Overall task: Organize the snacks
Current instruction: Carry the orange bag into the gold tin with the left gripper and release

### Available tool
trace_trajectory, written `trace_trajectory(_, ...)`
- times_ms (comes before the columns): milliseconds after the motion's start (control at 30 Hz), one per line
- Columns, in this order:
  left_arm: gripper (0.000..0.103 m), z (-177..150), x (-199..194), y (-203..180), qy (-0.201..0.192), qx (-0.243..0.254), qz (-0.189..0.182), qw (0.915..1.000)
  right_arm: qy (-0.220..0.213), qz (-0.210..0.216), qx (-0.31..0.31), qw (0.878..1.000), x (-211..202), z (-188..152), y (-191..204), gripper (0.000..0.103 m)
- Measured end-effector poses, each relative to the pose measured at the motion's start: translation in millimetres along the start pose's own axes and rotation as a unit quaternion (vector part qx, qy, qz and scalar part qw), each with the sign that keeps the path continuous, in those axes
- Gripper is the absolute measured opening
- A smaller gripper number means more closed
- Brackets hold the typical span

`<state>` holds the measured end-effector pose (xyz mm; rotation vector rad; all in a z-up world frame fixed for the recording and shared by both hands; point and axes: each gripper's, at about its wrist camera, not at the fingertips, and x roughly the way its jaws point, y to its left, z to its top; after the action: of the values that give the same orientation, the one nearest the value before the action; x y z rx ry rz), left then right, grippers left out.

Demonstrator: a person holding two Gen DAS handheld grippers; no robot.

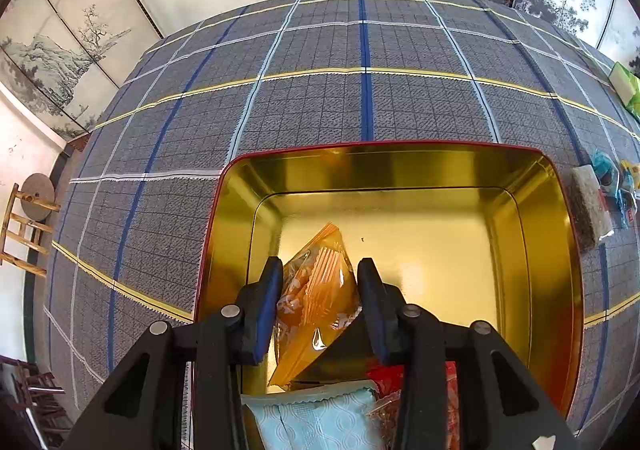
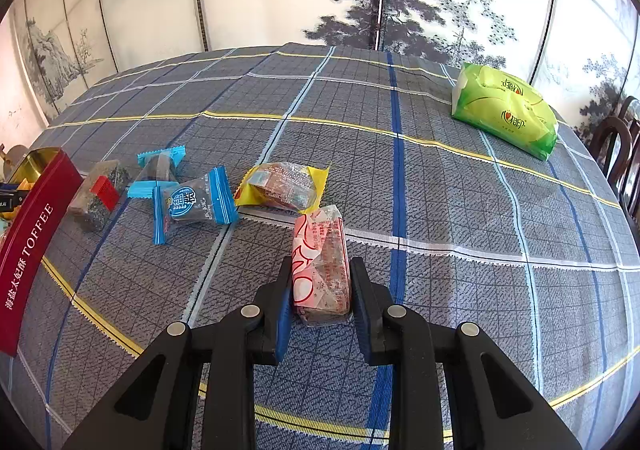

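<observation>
Your left gripper (image 1: 318,304) hangs over the gold-lined tin (image 1: 560,250), its jaws standing to either side of an orange snack packet (image 1: 316,298). The left pad looks to be against the wrapper, the right pad seems just clear of it, so I read the jaws as slightly apart and the packet as let go rather than pinched. Its lower end sits low in the frame, near the tin's near wall. Your right gripper (image 2: 320,290) is clamped on a red-and-white wrapped bar (image 2: 320,262), both pads pressed to its sides, with the bar lying on the checked tablecloth (image 2: 440,190) at lower centre.

So you look to be mid-way: one drop finishing on the left, one pick made on the right. Next, I judge, lift the left clear of the tin, then carry the bar across to it, minding the red rim.

In the tin, at the bottom of the left view, lie a pale blue packet (image 1: 320,422) and a red packet (image 1: 386,374) beside the orange one; the rest of the gold floor is bare. Still out on the cloth, at mid-left of the right view: a dark bar with a red label (image 2: 98,194), two blue-wrapped sweets (image 2: 192,202) and a yellow packet (image 2: 282,186). A green tissue pack (image 2: 504,110) sits upper right, well apart
</observation>
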<state>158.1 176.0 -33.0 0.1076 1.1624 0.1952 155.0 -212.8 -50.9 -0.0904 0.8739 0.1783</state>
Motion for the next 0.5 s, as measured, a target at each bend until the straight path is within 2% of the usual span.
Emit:
trace_trajectory(167,0.045,0.4,-3.4,-2.2,-0.002,0.003,-0.008,1.0,0.0,0.0,0.0,1.0,0.0,0.0,0.4,0.027)
trace_trajectory(500,0.047,-4.0,-12.3,-6.1,-0.007,-0.001,-0.018,0.9998,0.0,0.0,0.0,1.0,0.0,0.0,0.3,0.027)
